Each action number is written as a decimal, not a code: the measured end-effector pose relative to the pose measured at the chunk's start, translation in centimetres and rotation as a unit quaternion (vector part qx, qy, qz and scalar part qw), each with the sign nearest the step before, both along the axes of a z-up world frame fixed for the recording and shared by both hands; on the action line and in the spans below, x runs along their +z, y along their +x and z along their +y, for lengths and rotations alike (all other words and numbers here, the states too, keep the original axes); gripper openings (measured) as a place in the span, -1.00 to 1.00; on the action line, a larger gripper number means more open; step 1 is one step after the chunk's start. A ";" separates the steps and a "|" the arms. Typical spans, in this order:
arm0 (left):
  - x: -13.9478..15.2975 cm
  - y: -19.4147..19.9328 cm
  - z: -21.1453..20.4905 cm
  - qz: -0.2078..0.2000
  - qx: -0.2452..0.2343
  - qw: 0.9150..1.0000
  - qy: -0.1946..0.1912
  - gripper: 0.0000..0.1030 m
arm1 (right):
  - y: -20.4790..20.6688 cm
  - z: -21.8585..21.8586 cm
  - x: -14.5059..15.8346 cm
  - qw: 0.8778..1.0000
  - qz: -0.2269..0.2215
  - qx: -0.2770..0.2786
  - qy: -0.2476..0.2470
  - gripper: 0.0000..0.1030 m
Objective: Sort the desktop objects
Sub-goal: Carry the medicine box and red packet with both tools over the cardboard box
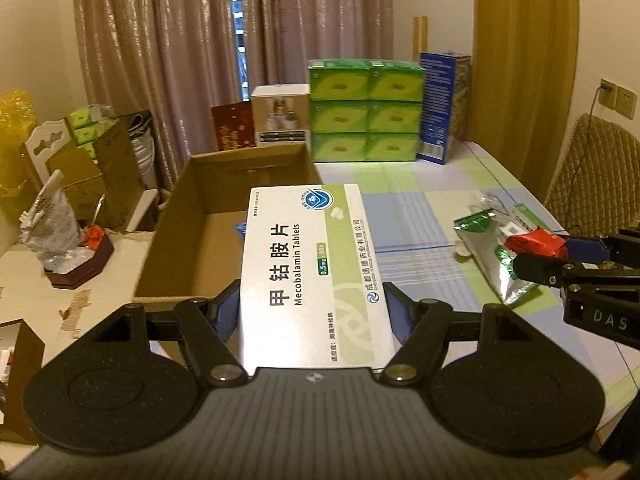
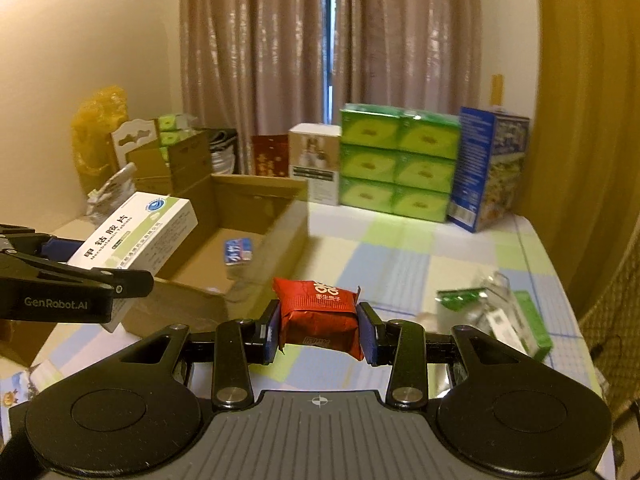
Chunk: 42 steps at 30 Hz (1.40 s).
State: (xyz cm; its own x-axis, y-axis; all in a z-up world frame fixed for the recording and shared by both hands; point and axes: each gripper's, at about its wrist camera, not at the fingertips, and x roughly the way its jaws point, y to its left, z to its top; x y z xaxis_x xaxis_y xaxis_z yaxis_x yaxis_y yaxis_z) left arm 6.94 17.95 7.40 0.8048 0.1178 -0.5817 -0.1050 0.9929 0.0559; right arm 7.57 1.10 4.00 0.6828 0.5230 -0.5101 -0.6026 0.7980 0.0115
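Note:
My left gripper (image 1: 314, 312) is shut on a white Mecobalamin tablet box (image 1: 308, 272) and holds it in the air at the near edge of an open cardboard box (image 1: 224, 216). The same tablet box (image 2: 136, 232) shows in the right wrist view over the cardboard box (image 2: 256, 220). My right gripper (image 2: 320, 334) is shut on a red snack packet (image 2: 318, 312) and holds it above the checked tablecloth; the packet (image 1: 536, 242) also shows at the right of the left wrist view. A small blue packet (image 2: 239, 250) lies inside the cardboard box.
A green-and-silver foil pouch (image 1: 494, 254) and a green box (image 2: 532, 320) lie on the table's right side. Stacked green tissue packs (image 1: 366, 110), a blue carton (image 1: 442, 106) and a white box (image 1: 280, 118) stand at the back. Clutter and cartons (image 1: 100, 168) fill the left.

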 end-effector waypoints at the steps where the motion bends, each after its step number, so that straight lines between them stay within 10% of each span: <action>1: 0.1 -0.1 0.5 -0.001 0.002 1.000 0.000 0.32 | 0.1 0.5 0.1 1.000 0.000 0.004 -0.001 -0.29; 42: -2.8 9.6 12.3 0.029 0.012 0.999 -0.022 0.32 | 9.5 14.2 -2.0 0.997 0.052 0.058 0.004 -0.29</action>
